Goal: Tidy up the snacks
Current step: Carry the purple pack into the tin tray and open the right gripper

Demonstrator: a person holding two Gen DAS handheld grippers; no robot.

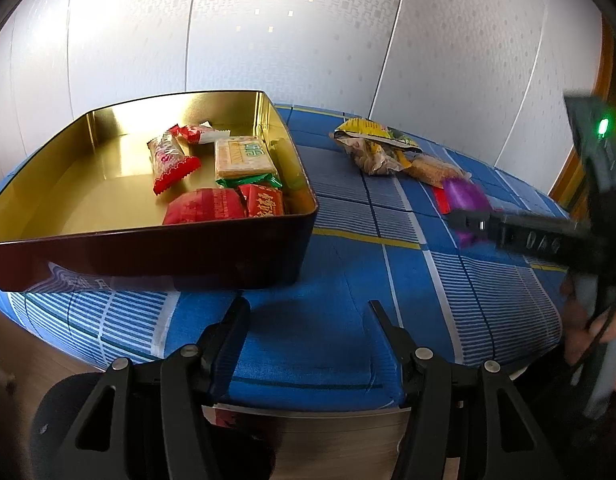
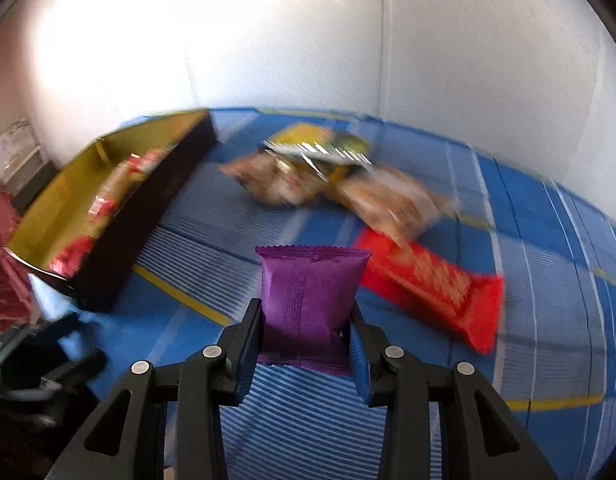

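purple foil sits pinched between our right gripper's (image 2: 306, 314) black fingers (image 2: 250, 332), folks, the purple packet (image 2: 309, 292) clamped upright with its crimped top edge pointing away from us and its lower seam hanging just above the striped blue cloth (image 2: 308, 412). beside it to the right lies a long red wrapper (image 2: 431, 280) flat on the cloth, and beyond that a clear pack of brown biscuits (image 2: 391, 200) overlapping its far end. further back we have a yellow bag (image 2: 319, 148) torn open, resting against more loose snacks; everything out there is smeared with blur.

over on the other side, our left gripper (image 1: 308, 306) hovers with its fingers (image 1: 236, 320) spread apart and nothing between them, only blue cloth showing in the gap. just ahead of it stands the tin (image 1: 156, 256), dark outside, gold inside, set on the cloth. in its right half we see a red-and-white bar (image 1: 172, 162), a green-edged cracker pack (image 1: 246, 160), a small white-and-red sweet (image 1: 202, 133) near the back, and two red packets (image 1: 206, 206) against the near wall. the left half of the tin shows bare gold floor. from this side the right gripper appears at the far right edge, a hand (image 1: 595, 320) wrapped round its handle, well apart from the tin.
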